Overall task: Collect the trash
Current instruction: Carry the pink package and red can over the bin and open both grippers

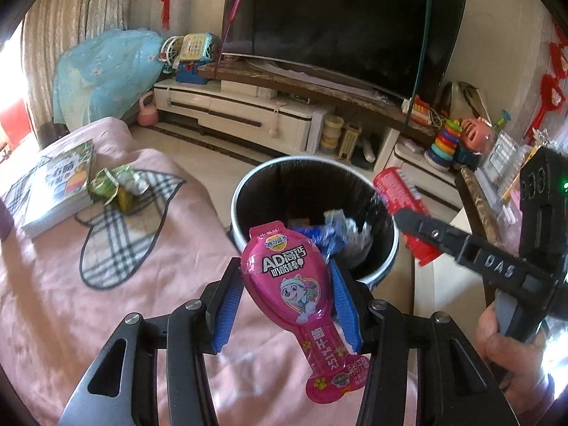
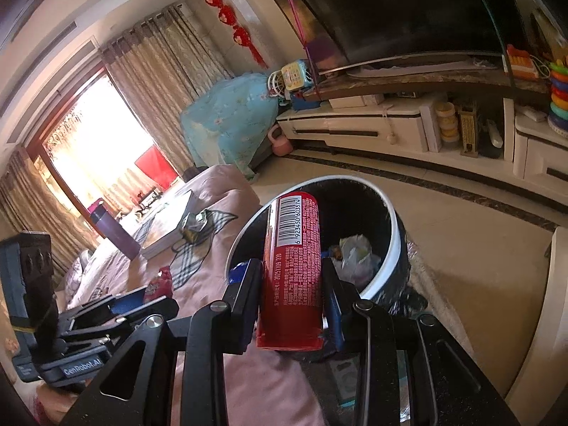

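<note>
Beside the bin (image 1: 383,269) at six o'clock, a pink "AD" pouch (image 1: 294,294) is clamped by the left gripper (image 1: 284,305); a barcoded red can (image 2: 293,273) is pinched by the right gripper (image 2: 291,305).

Black tool (image 1: 287,305) (blue ribbed pads (image 1: 227,316))

The left gripper (image 1: 287,298), black with blue ribbed pads, is closed on a glossy magenta spoon-shaped snack wrapper (image 1: 289,285) printed with a cartoon puppy, its wide end up and its narrow tail hanging below the pads. Just beyond it stands a round bin with a white rim and black liner (image 1: 248,184), holding crumpled blue and silver wrappers. At the right, the right gripper (image 1: 408,218), gripped by a hand (image 1: 511,362), holds a red cylindrical packet (image 1: 403,200) at the bin's far right rim. On the pink blanket (image 1: 71,301) to the left lie a book (image 1: 58,186) and a crumpled green wrapper (image 1: 115,186).
</note>
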The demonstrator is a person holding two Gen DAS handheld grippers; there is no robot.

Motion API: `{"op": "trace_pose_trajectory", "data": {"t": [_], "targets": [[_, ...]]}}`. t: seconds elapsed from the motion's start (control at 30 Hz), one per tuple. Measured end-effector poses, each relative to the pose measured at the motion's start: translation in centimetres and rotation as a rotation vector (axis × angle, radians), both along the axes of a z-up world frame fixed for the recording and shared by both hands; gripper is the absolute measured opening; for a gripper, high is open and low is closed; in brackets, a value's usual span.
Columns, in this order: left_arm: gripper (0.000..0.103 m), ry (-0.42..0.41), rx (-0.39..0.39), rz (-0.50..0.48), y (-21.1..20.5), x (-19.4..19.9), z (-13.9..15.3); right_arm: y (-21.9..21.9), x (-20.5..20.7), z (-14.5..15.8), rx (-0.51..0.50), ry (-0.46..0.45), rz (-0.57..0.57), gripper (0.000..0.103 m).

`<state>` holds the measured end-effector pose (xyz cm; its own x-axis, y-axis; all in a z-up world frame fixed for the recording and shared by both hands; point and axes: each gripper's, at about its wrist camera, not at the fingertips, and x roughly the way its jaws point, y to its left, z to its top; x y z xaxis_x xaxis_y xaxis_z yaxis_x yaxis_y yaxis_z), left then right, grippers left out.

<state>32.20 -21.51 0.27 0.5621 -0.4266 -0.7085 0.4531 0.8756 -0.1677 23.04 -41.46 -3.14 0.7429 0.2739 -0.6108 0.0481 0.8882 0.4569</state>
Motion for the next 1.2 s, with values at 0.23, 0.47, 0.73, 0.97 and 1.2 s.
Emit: {"op": "trace_pose_trajectory", "data": {"t": [0.23,0.47,0.73,0.97,1.2], "targets": [[0.047,-0.014,0.026,-0.007,-2.0,2.3,-0.2,0.2,1.6,-0.1,-0.022,0.012,0.014,0.033],[0.047,-0.011,0.036,0.002,-3.0,4.0,-0.5,0.1,3.1,-0.5,-0.04,0.033,0.024,0.033],[0.048,-0.001,0.044,0.016,-3.9,6.4,-1.1,-0.4,4.2,-1.1,-0.047,0.055,0.02,0.033],[0.048,0.005,0.053,0.017,-4.8,7.4,-1.4,-0.7,4.6,-1.4,-0.047,0.071,0.014,0.033],[0.048,0.027,0.055,0.03,-5.3,8.6,-2.0,-1.1,5.1,-1.6,-0.051,0.082,0.012,0.033]]}}
